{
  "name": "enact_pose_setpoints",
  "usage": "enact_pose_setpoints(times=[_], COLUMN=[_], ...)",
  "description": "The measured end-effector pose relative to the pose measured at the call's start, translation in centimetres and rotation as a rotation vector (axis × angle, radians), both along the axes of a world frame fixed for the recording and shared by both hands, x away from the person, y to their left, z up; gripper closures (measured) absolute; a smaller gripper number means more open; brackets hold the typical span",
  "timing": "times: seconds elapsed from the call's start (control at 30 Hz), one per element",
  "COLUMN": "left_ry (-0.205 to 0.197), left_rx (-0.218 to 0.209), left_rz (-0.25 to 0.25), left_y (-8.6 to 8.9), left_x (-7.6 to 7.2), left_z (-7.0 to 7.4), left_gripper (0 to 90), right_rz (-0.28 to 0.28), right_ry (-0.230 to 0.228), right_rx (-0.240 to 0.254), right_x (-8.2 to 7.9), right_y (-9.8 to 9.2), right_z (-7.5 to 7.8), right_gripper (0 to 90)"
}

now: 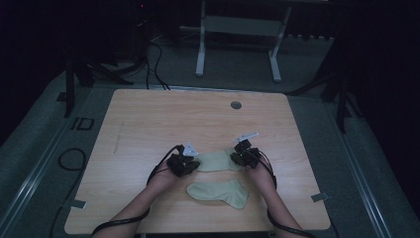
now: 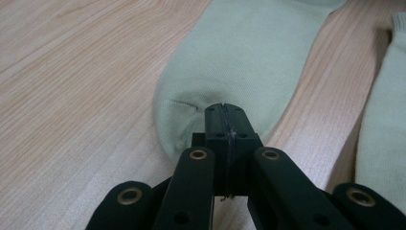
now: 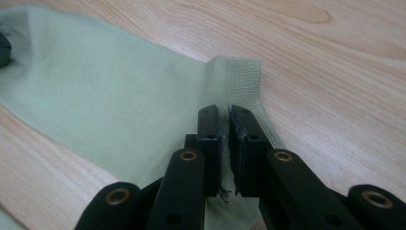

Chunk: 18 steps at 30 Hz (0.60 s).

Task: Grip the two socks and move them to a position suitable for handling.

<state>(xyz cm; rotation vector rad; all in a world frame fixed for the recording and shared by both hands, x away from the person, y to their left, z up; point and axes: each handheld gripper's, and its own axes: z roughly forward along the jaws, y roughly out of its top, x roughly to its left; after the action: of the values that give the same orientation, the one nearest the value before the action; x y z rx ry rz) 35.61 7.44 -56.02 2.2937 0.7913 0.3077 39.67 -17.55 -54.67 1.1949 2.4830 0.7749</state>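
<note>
Holding the far sock (image 1: 217, 161) at both ends on the table (image 1: 148, 119): that much is done. Lifting, pairing or folding it with the near sock (image 1: 220, 192), which lies untouched just in front, appears outstanding. My left gripper (image 2: 224, 112) is fully closed, pinching the toe end. My right gripper (image 3: 225, 117) sits at the ribbed cuff (image 3: 244, 76), jaws nearly together with a thin slit remaining; fabric appears caught between them, though I cannot confirm how firmly.

Each black tool (image 1: 184, 163) has brass-ringed screws, a trailing black cable and a grey three-cornered plate on top.
</note>
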Motion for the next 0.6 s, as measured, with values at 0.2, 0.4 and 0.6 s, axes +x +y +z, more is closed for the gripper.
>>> enact_pose_setpoints(times=[0.2, 0.4, 0.6], left_ry=[0.003, 0.027, 0.027], left_rx=[-0.02, -0.062, -0.056], left_rz=[0.015, -0.007, 0.016], left_y=[0.2, 0.7, 0.8], left_x=[0.5, 0.2, -0.5], left_z=[0.0, 0.6, 1.6], left_gripper=[89.2, 71.9, 51.8], right_rz=[-0.001, 0.052, 0.063], right_ry=[0.003, -0.015, -0.037], right_rx=[0.009, 0.037, 0.052], right_x=[0.0, -0.8, -1.6], right_y=[0.1, 0.4, 0.3], right_z=[0.1, 1.0, 1.9], right_gripper=[79.1, 59.7, 45.0])
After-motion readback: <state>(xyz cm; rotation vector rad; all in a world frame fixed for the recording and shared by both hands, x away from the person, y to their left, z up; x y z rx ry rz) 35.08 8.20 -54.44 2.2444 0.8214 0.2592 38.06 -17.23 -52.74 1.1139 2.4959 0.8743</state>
